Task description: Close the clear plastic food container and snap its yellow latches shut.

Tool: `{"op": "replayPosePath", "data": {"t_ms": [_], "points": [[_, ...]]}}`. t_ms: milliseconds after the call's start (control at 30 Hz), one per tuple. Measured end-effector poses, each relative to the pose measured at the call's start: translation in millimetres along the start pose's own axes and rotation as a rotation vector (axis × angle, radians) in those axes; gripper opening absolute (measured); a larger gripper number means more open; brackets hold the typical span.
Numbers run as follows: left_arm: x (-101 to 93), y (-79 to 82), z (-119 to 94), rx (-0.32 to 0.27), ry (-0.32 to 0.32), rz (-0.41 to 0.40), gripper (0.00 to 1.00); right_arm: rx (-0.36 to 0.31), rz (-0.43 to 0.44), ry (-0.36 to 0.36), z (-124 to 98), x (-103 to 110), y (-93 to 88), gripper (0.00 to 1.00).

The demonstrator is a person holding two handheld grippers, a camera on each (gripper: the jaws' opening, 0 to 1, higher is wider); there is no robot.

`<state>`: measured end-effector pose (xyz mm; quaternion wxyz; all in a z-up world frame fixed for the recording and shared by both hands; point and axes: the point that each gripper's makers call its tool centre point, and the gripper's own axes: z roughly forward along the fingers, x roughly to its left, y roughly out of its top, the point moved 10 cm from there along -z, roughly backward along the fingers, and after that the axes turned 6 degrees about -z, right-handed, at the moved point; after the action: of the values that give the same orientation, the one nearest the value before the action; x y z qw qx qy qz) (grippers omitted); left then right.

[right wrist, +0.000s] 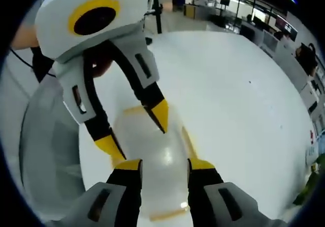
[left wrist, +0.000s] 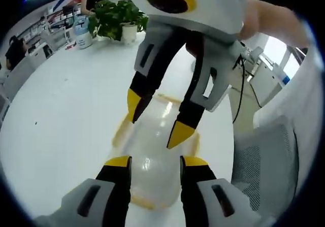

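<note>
The clear plastic food container point(left wrist: 155, 182) lies on the white table point(left wrist: 66, 110), with yellow latches point(left wrist: 122, 131) along its edges. Its lid looks to be resting on top; I cannot tell whether any latch is snapped. My left gripper point(left wrist: 156, 162) hovers open over the near end. My right gripper point(left wrist: 156, 119) reaches in from the opposite side, open, its yellow fingertips point(left wrist: 180, 134) just above the lid. In the right gripper view, the right gripper point(right wrist: 165, 164) is open over the container point(right wrist: 152, 146), a yellow latch point(right wrist: 189, 139) shows on the right edge, and the left gripper point(right wrist: 135, 130) faces it, open.
A potted plant point(left wrist: 121, 18) and a blue-lidded jar point(left wrist: 82, 34) stand at the table's far side. A grey mesh chair point(left wrist: 266, 161) is close to the table edge, with a black cable point(left wrist: 239, 92) hanging by it. Office desks and people are in the background.
</note>
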<state>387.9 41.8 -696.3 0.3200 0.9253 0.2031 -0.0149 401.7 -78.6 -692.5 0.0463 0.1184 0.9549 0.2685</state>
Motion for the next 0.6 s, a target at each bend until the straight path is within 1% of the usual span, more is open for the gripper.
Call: {"op": "replayPosePath", "data": {"t_ms": [133, 400, 600], "points": [[-3.2, -1.8, -0.2, -0.007, -0.002, -0.004, 0.38, 0.000, -0.001, 0.002, 1.3, -0.9, 1.1, 0.34], [-10.4, -3.2, -0.5, 0.005, -0.002, 0.010, 0.39, -0.006, -0.005, -0.002, 3.5, -5.3, 5.0, 0.35], [-14.0, -2.5, 0.7, -0.004, -0.005, -0.015, 0.39, -0.010, -0.002, -0.005, 4.9, -10.0, 6.7, 0.36]]}}
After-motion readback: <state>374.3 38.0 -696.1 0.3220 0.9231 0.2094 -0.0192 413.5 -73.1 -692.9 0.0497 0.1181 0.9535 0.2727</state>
